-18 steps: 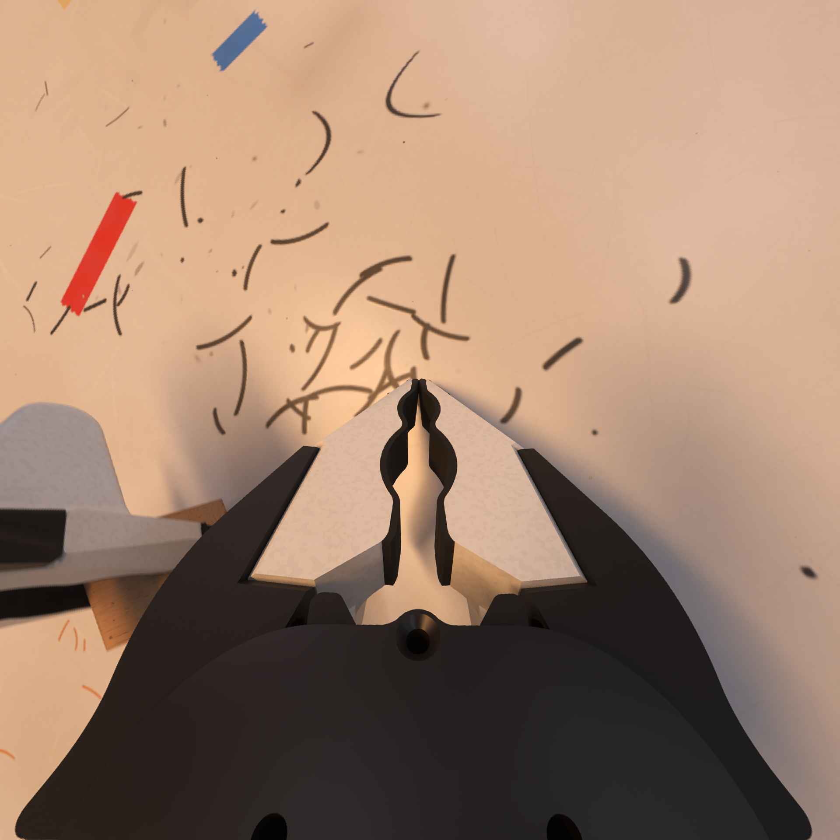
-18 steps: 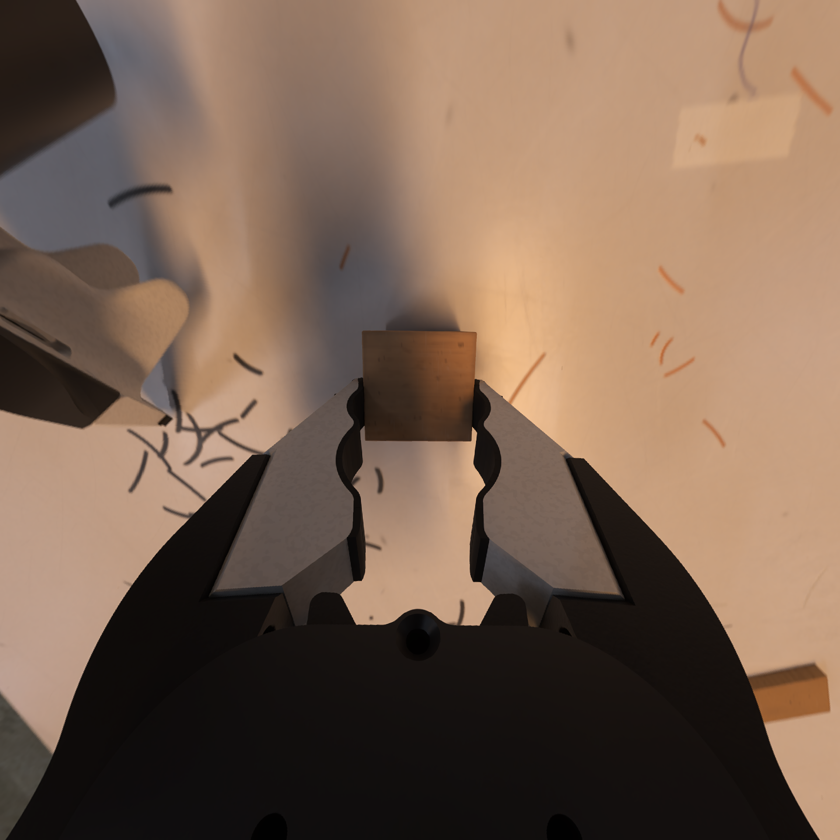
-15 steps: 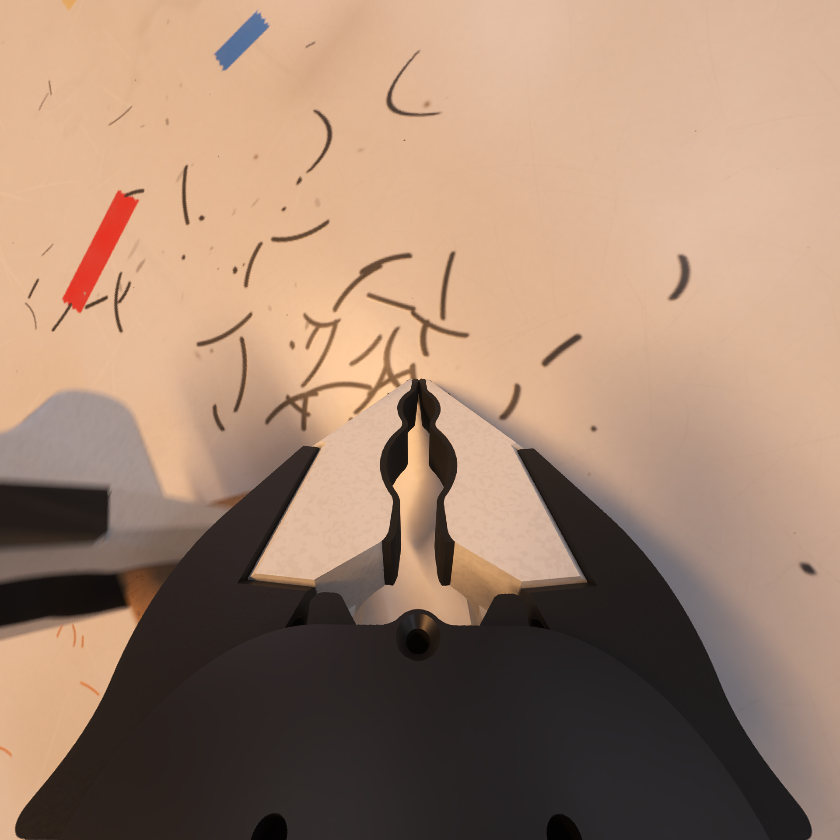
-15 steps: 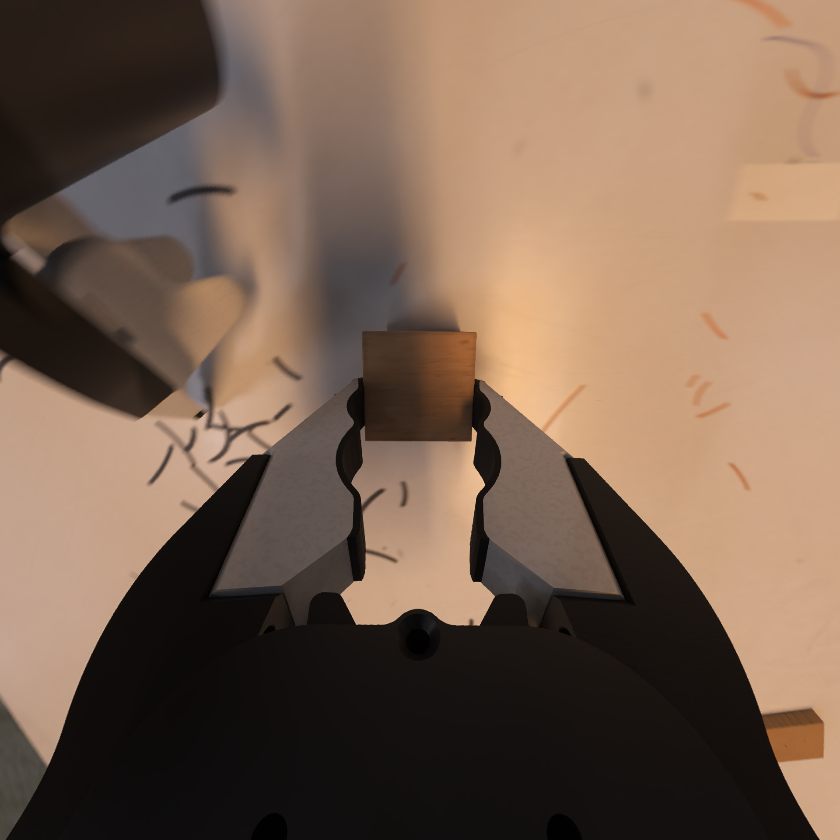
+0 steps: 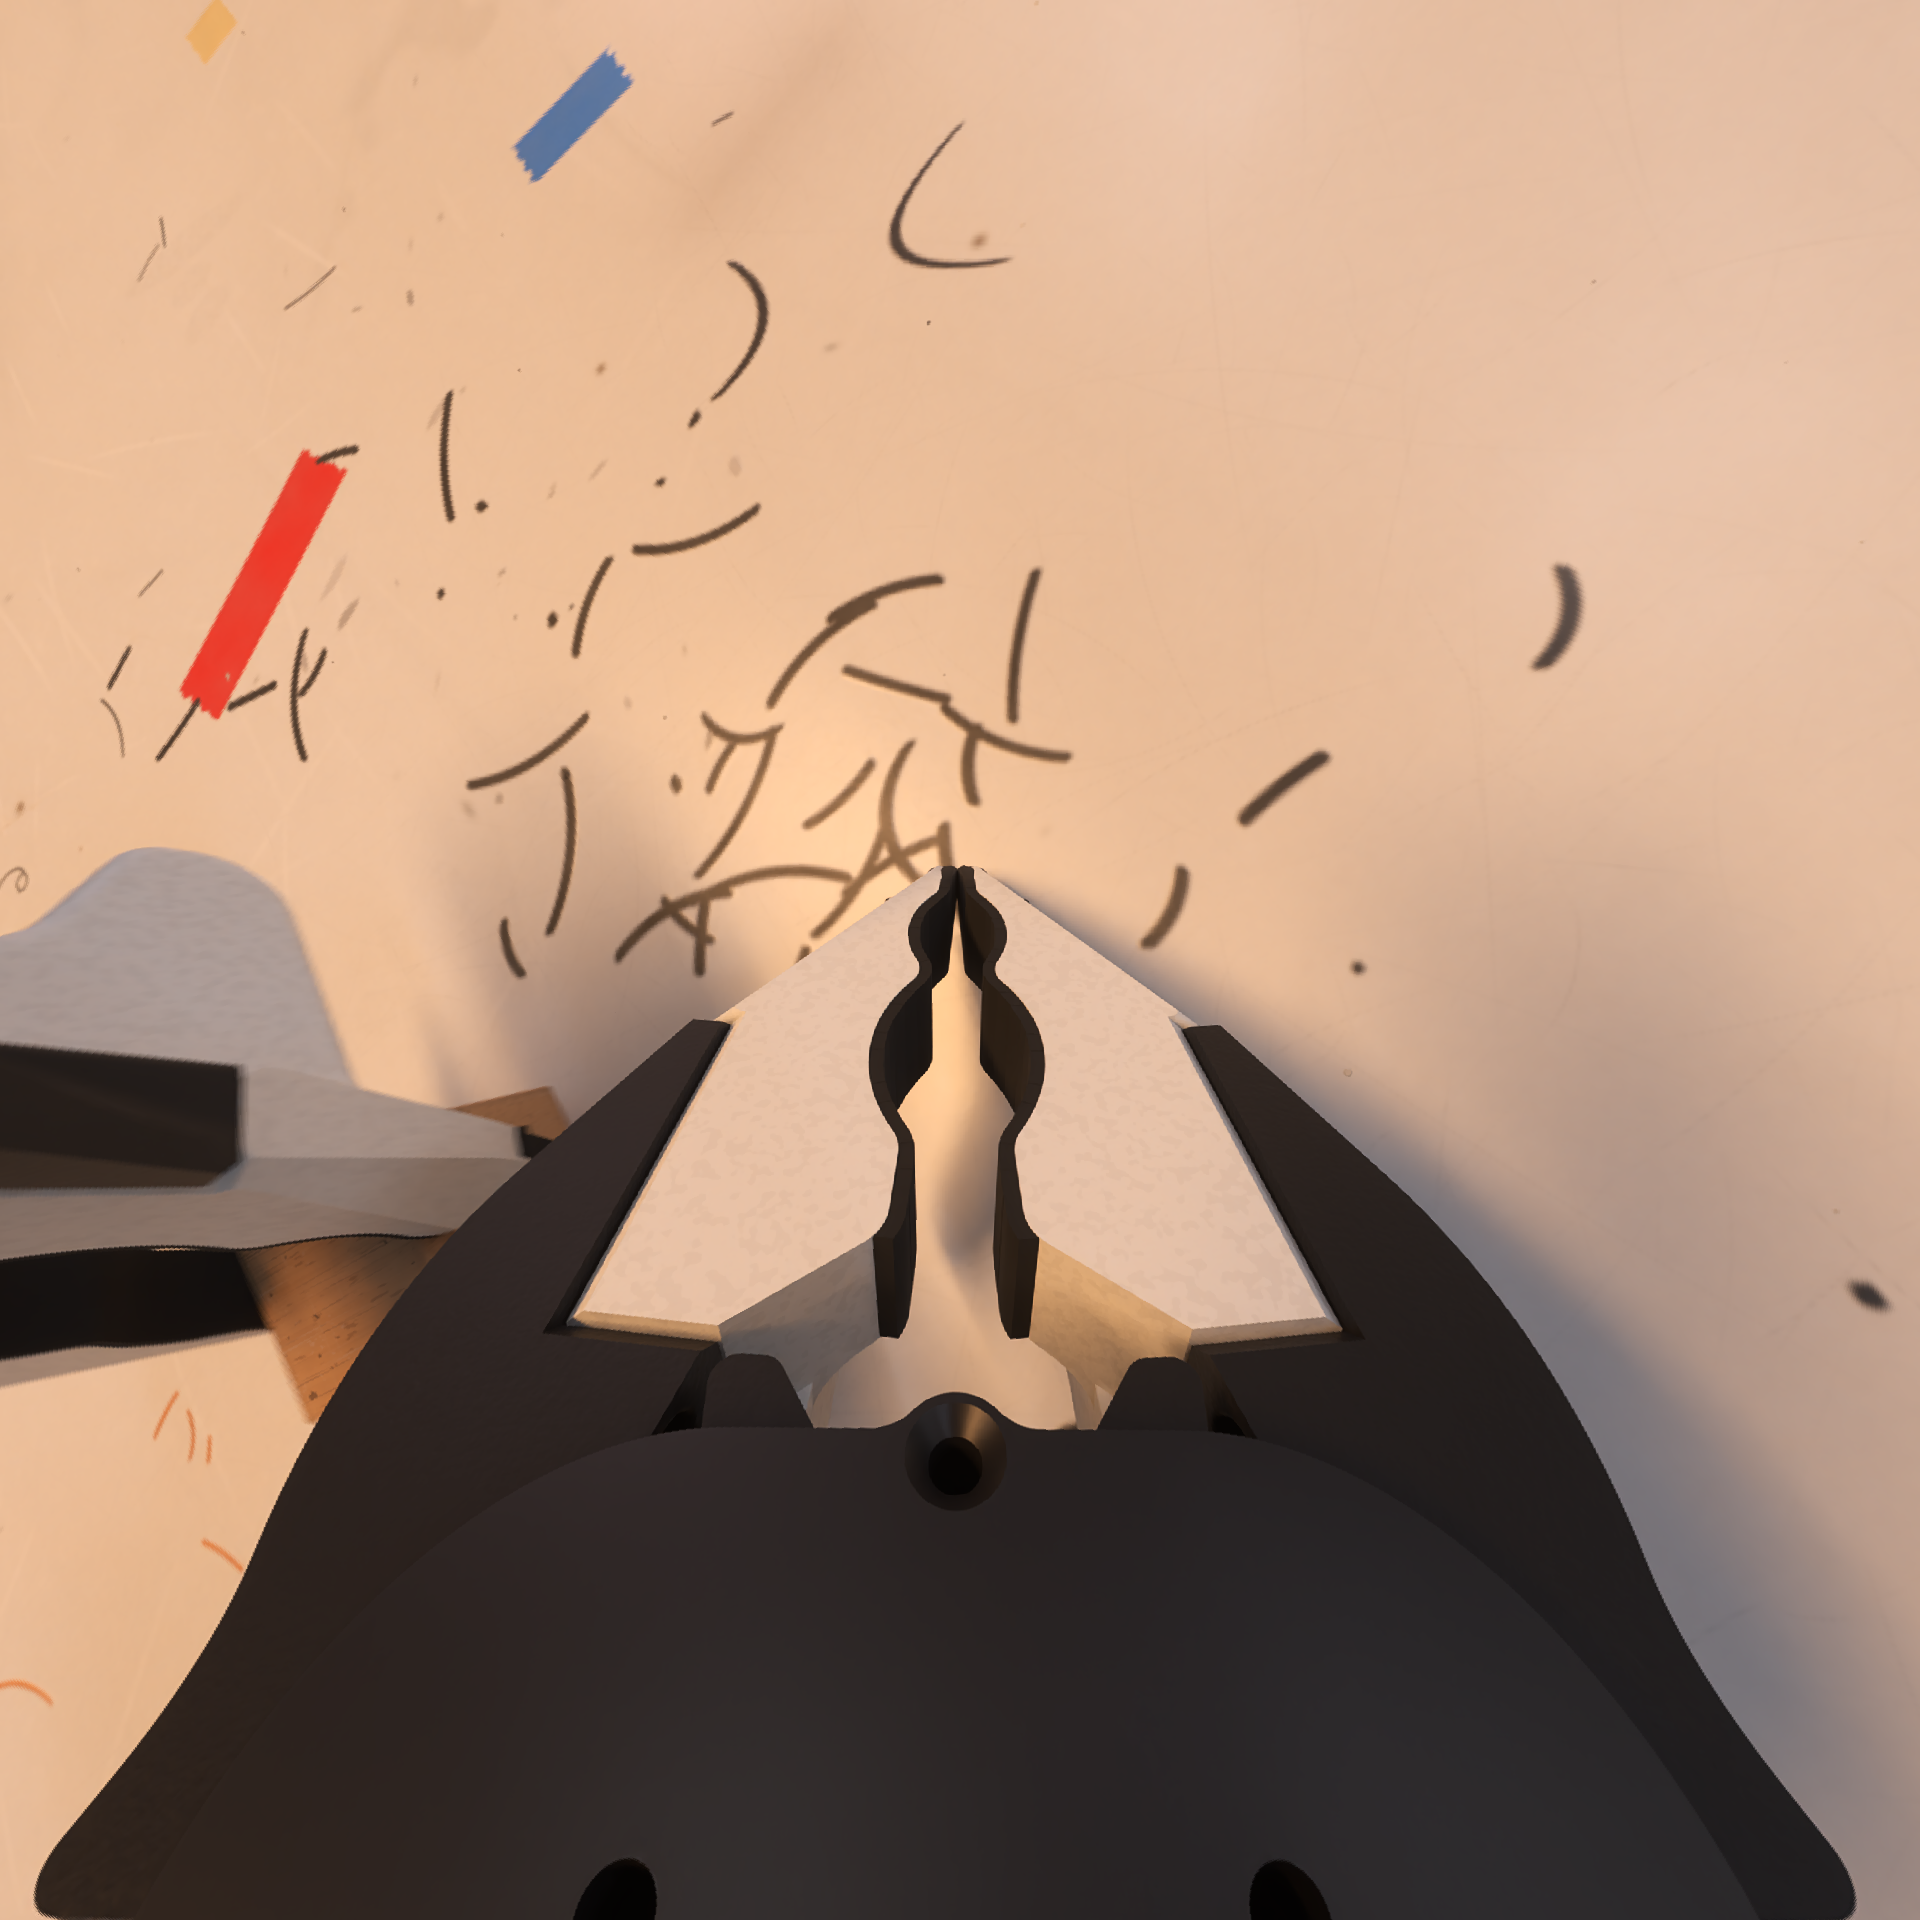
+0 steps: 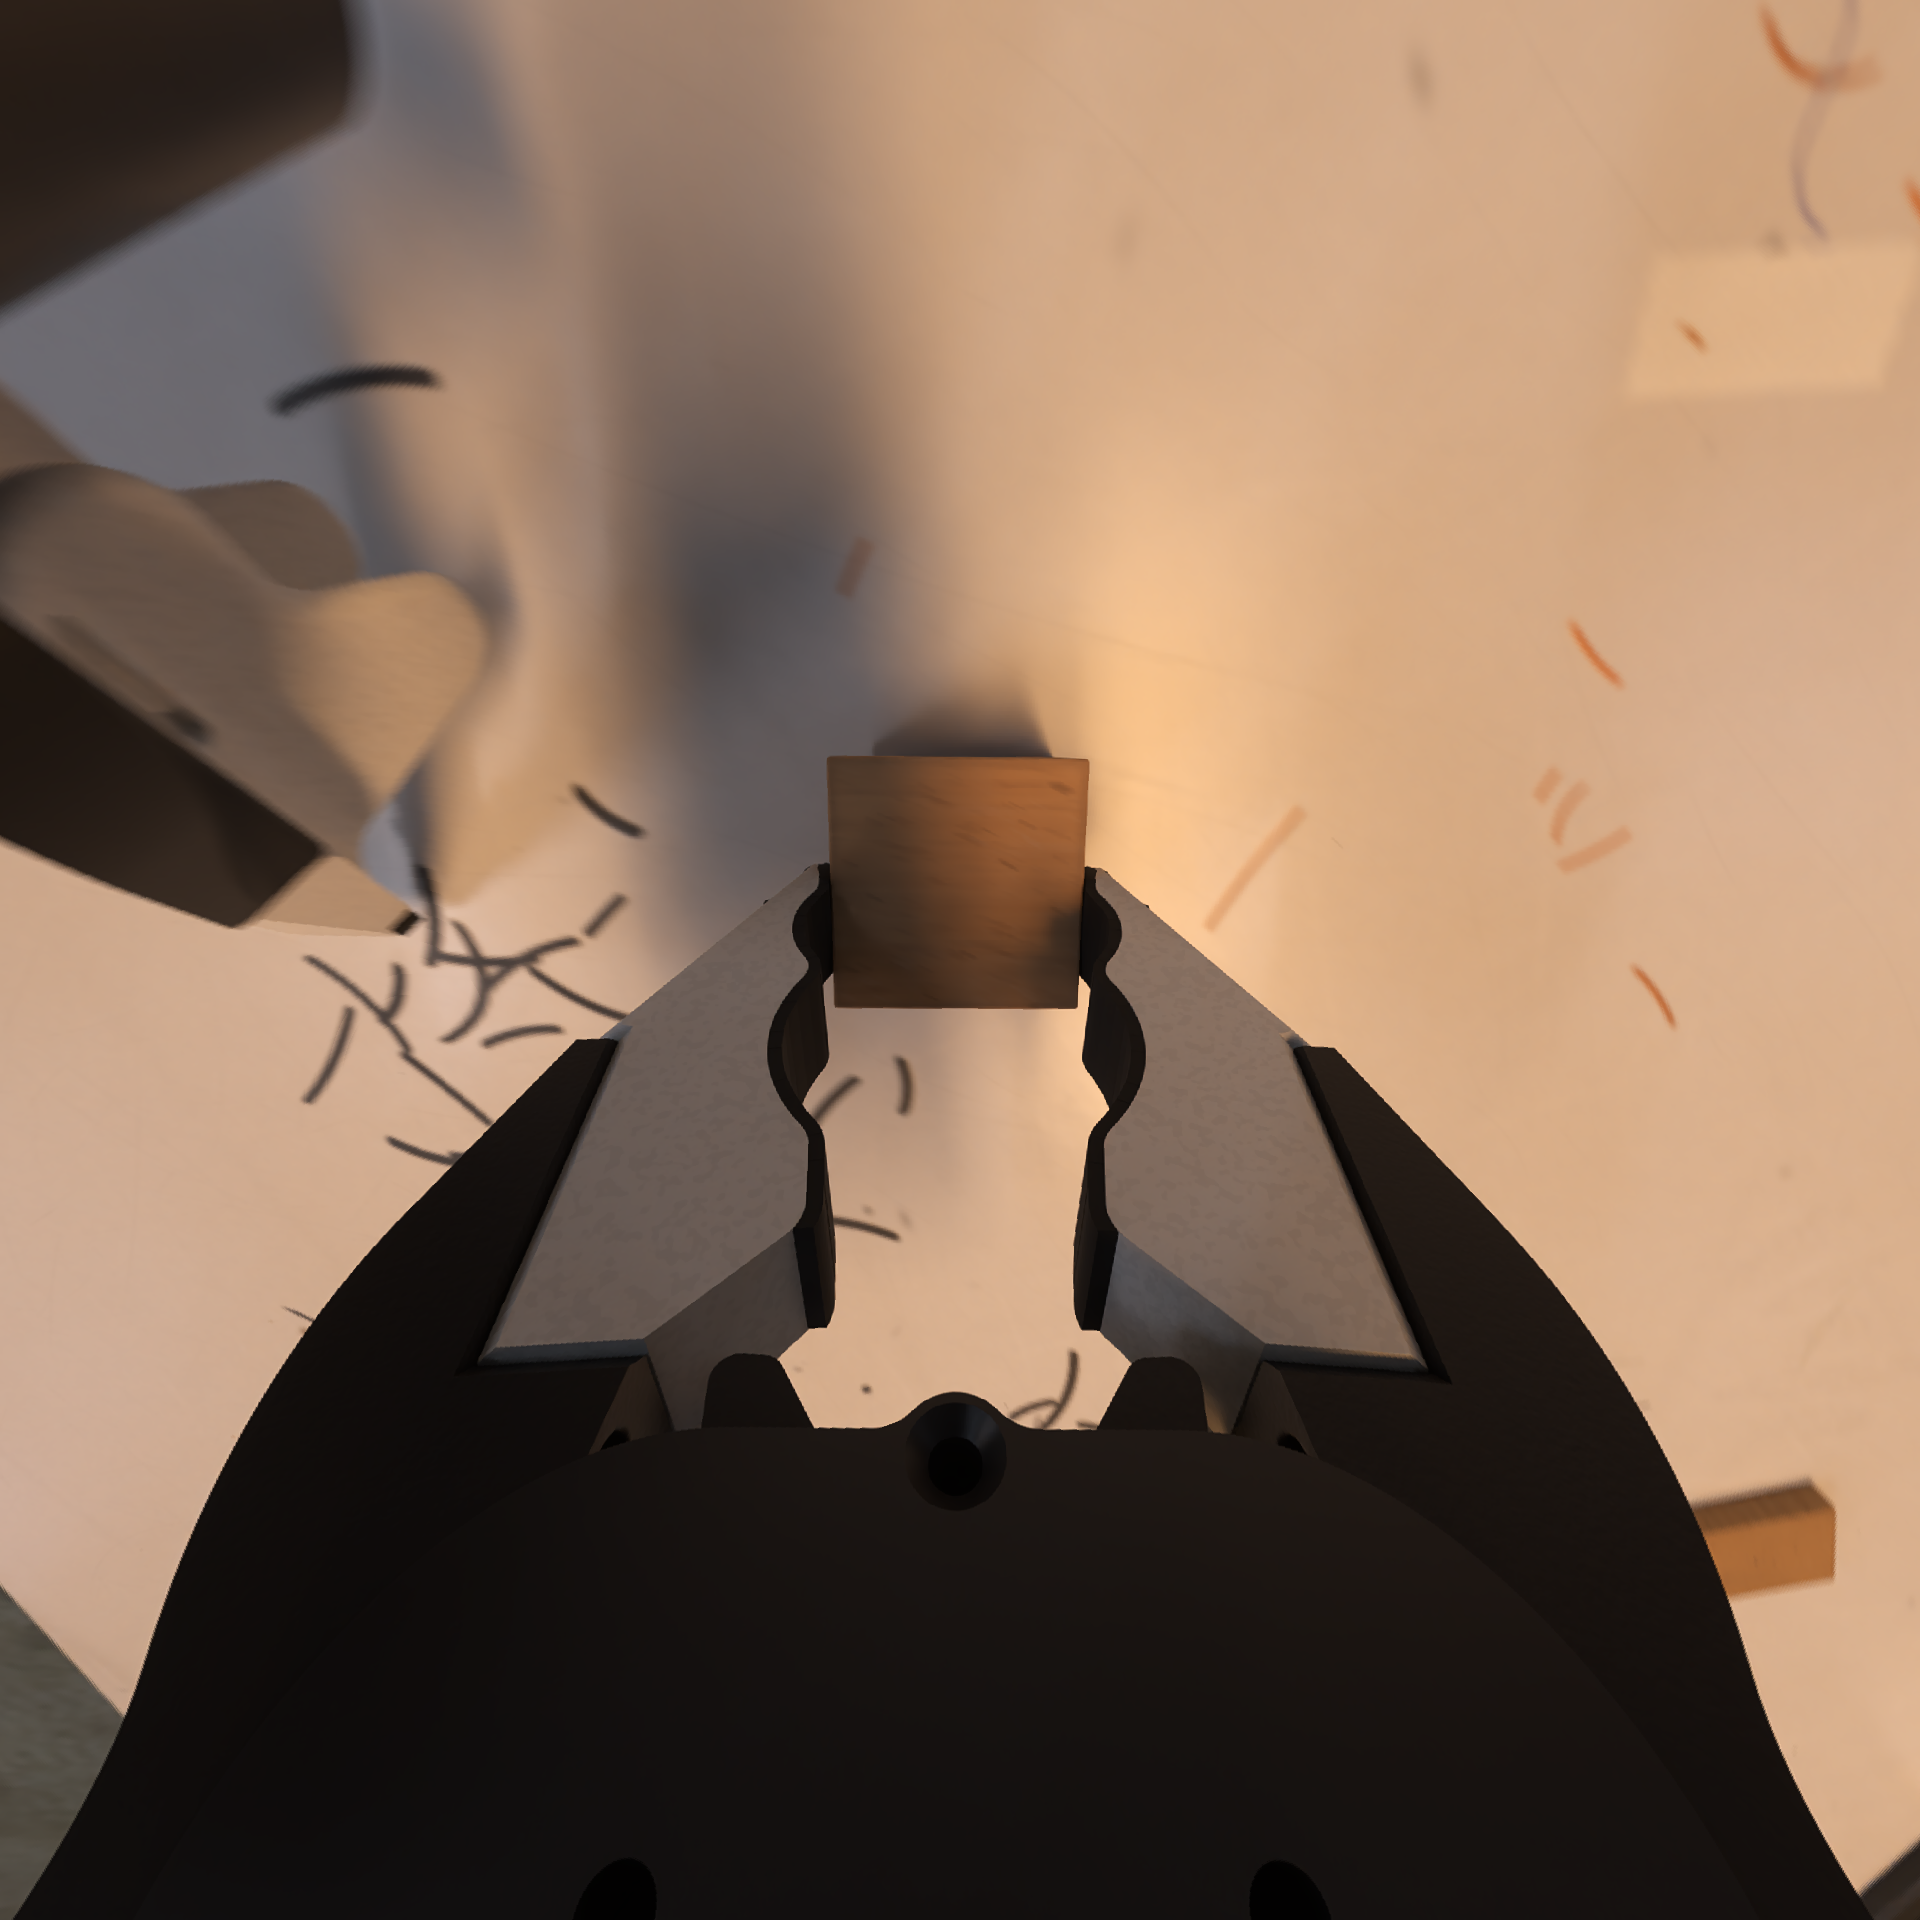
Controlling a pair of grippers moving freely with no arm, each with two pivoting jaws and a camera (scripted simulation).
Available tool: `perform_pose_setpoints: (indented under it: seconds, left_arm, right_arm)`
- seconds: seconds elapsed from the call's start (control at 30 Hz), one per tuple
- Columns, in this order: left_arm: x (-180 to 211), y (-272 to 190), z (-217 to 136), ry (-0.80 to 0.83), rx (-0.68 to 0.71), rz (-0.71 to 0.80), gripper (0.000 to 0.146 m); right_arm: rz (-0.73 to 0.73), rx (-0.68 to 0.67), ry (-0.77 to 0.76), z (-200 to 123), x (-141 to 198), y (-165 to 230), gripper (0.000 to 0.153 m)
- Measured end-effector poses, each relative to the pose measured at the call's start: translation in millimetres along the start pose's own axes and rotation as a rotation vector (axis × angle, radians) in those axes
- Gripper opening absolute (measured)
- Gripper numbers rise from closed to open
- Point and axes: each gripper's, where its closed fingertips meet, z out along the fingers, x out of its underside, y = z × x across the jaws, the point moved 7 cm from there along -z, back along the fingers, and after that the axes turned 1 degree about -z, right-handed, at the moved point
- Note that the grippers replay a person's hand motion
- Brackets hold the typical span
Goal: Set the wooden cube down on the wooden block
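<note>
My right gripper (image 6: 958,883) is shut on the wooden cube (image 6: 956,883), gripped at its fingertips and held above the table. The wooden block (image 6: 1766,1548) lies on the table at the lower right of the right wrist view, partly hidden behind the gripper's body. My left gripper (image 5: 956,878) is shut and empty, its tips close over the table. In the left wrist view the right gripper's finger (image 5: 208,1122) shows at the left with the cube (image 5: 343,1309) behind it. The left gripper also shows at the upper left of the right wrist view (image 6: 208,727).
The beige table (image 5: 1351,416) bears dark scribble marks, a red tape strip (image 5: 265,582), a blue tape strip (image 5: 571,114) and orange marks. A pale rectangular patch (image 6: 1766,322) lies at the far right. The table's edge (image 6: 42,1642) shows at the lower left.
The right gripper has moved with the cube: the table marks and the pale patch slid right, the block slid down. The left gripper stayed nearly still.
</note>
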Motion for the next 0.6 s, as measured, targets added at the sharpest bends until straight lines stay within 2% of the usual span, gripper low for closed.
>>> perform_pose_setpoints:
  seconds: [0.13,0.23,0.33,0.4,0.47,0.53,0.6]
  left_arm:
    - [0.3,-0.2,-0.4,0.0,-0.001,-0.001,0.0]
    - [0.2,0.2,-0.5,0.0,0.003,-0.002,0.0]
    - [0.5,0.9,-0.3,-0.008,0.015,-0.016,0.0]
    - [0.3,0.5,-0.1,-0.012,0.022,-0.02,0.0]
    - [-0.1,0.5,0.1,-0.011,0.023,-0.023,0.0]
    - [0.3,1.0,-0.1,-0.01,0.02,-0.03,0.0]
    - [0.5,1.1,-0.1,-0.009,0.018,-0.031,0.0]
  right_arm:
    - [-0.073,-0.058,-0.006,1.0,3.0,33.6,0.047]
    - [0.081,0.013,0.005,-2.5,13.7,-4.5,0.047]
    - [0.135,0.042,-0.101,2.8,-11.7,-26.7,0.047]
    - [0.063,0.006,-0.128,7.8,-32.9,-10.6,0.047]
    - [0.02,-0.014,-0.1,8.2,-38.2,-2.7,0.047]
    - [0.096,-0.006,-0.092,5.3,-25.3,-25.4,0.047]
    - [0.242,0.054,-0.082,-0.5,-0.2,-65.6,0.047]
